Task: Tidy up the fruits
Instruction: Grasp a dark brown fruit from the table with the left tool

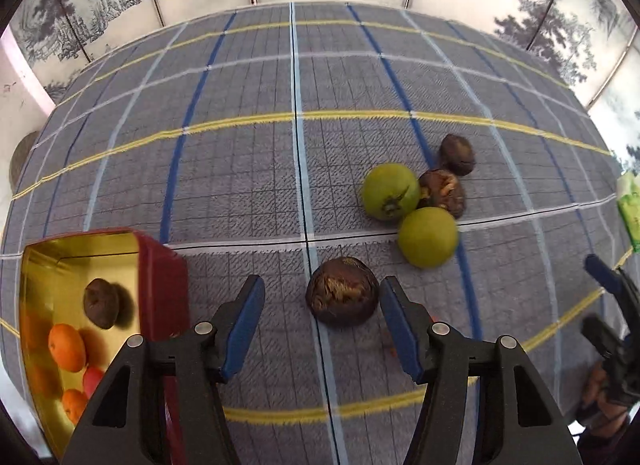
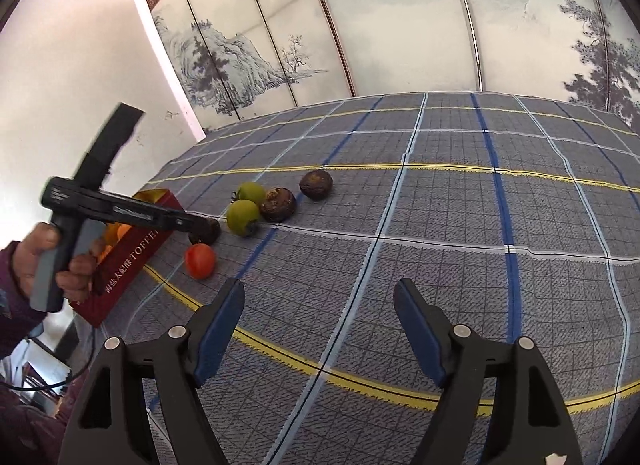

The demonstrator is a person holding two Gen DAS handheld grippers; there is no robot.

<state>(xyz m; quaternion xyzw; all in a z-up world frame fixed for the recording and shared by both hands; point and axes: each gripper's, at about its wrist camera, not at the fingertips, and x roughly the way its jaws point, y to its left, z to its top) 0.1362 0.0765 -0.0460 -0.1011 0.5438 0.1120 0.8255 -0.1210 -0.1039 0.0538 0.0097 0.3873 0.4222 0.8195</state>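
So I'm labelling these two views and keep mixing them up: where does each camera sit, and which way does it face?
Left wrist: on the left tool, looking steeply down at a dark fruit between its open fingers; red tin alongside, right tool at the edge.
Right wrist: on the right tool, angled across the plaid cloth; a hand with the left tool shows.
Shared: tin, green fruits, dark fruits, cloth.
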